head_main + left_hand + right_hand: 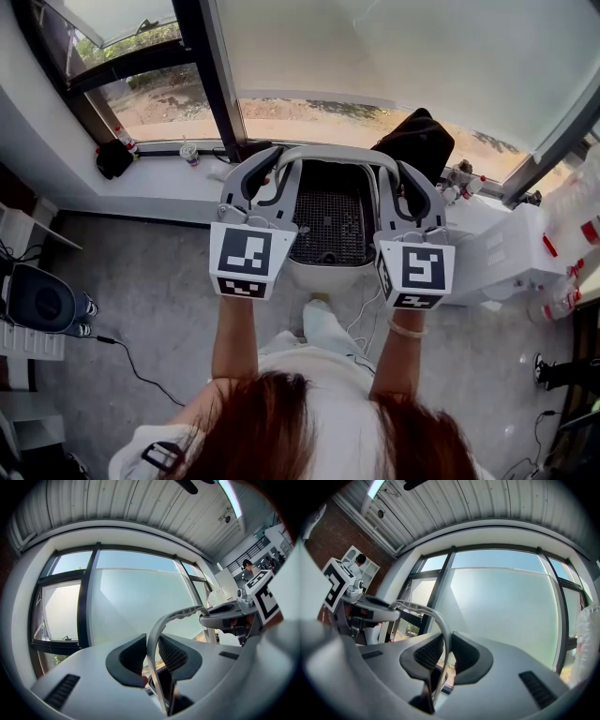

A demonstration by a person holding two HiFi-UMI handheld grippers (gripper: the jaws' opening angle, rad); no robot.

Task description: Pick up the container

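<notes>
1. We see the left gripper [264,180] [151,654] pinching the left side of the container's white arched handle [337,152] [174,616], with its dark pads [128,656] pressed on either side of the bar.
2. The right gripper [406,192] [446,654] clamps the handle's right side [425,611] the same way, jaws tight on the bar.
3. The container [328,273], a white tub with a dark mesh bottom, sits between the two grippers, close to the window sill [159,183]. We cannot tell whether it is off the floor.
4. A cup [190,152], a bottle [125,141] and a black bag [113,158] stand on the sill at the left.
</notes>
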